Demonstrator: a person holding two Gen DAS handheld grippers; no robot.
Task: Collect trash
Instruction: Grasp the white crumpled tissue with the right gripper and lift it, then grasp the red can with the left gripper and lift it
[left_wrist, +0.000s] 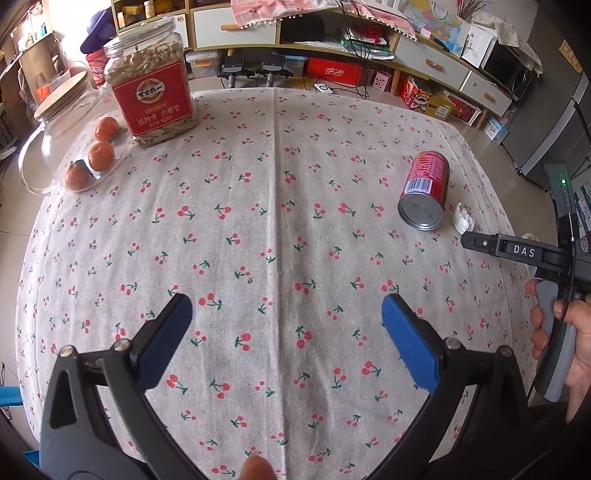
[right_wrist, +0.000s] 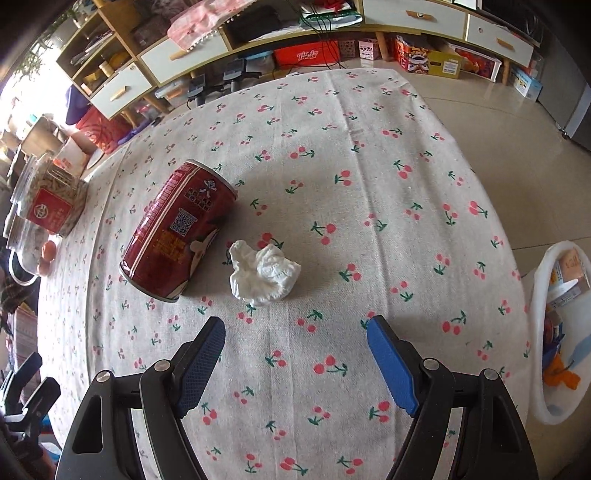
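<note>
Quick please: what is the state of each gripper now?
Left gripper: open, holding nothing.
Right gripper: open, holding nothing.

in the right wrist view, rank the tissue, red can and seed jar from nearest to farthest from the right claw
1. Crumpled tissue: just ahead of the open right claw, slightly left of centre.
2. Red can: lying on its side, left of the tissue.
3. Seed jar: far left, near the table edge.
</note>
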